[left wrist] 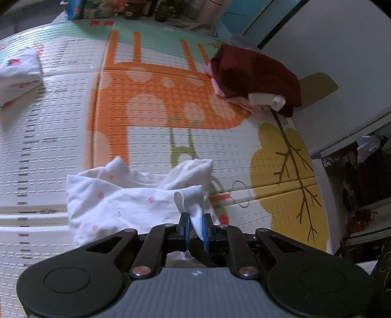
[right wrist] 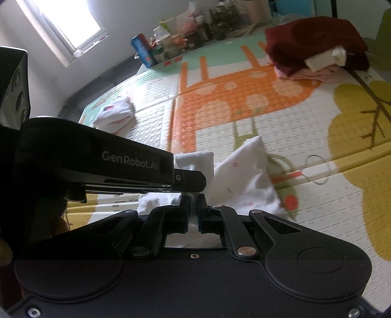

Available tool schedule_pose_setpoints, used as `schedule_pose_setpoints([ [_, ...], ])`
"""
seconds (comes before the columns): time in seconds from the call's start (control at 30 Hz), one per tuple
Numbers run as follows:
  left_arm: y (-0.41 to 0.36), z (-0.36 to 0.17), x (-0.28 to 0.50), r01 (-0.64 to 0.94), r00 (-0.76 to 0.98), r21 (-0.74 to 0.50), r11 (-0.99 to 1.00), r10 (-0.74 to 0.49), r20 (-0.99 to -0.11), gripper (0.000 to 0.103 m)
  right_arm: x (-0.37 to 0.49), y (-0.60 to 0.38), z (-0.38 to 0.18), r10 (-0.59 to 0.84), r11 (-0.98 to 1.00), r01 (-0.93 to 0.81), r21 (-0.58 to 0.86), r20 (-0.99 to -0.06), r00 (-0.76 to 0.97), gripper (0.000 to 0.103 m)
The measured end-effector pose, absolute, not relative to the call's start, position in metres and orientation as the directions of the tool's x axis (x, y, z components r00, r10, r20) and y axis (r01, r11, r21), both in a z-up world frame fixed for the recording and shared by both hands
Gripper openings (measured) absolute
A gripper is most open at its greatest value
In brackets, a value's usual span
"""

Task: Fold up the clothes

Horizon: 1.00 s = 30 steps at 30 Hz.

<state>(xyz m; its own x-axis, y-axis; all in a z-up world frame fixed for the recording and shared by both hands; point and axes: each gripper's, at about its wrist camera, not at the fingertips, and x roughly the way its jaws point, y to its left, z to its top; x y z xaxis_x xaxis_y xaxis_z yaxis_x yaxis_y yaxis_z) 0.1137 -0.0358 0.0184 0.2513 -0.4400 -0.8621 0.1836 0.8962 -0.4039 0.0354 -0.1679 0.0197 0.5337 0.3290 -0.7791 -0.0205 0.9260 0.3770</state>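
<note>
Both closed on the white cotton garment with small pink flowers [left wrist: 127, 200]: left tool [left wrist: 195, 228], and apparently right tool [right wrist: 193, 210]. Keep edges taut, level over the patterned foam mat [left wrist: 220, 137].

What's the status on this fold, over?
Left gripper shut on white garment. Right gripper shut on same garment. Dark red pile and folded white piece sit apart, nothing in the way.

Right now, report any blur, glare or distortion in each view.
Left wrist view: fisheye bends the mat; motion blur smears its pattern and the white garment. Right wrist view: window blown out, the right gripper dark in shadow, garment blurred.
</note>
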Motion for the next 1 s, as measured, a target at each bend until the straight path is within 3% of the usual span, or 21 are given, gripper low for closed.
schedule_pose_setpoints([
  [0.47,-0.084,0.005,0.121,0.227,0.199,-0.411,0.883,-0.455,-0.868,0.014,0.033,-0.213,0.014,0.272,0.929,0.068,0.363,-0.797,0.539,0.005],
  [0.63,-0.094,-0.012,0.126,0.215,0.187,-0.381,0.899,-0.421,-0.888,0.029,0.040,-0.224,-0.003,0.243,0.933,0.112,0.343,-0.828,0.506,0.006],
  [0.83,-0.089,-0.015,0.131,0.188,0.208,-0.354,0.916,-0.389,-0.897,0.045,0.043,-0.235,-0.018,0.212,0.929,0.170,0.328,-0.850,0.482,0.020],
  [1.0,-0.078,-0.007,0.135,0.167,0.241,-0.348,0.923,-0.380,-0.893,0.051,0.043,-0.248,-0.014,0.223,0.914,0.190,0.358,-0.835,0.503,0.021],
])
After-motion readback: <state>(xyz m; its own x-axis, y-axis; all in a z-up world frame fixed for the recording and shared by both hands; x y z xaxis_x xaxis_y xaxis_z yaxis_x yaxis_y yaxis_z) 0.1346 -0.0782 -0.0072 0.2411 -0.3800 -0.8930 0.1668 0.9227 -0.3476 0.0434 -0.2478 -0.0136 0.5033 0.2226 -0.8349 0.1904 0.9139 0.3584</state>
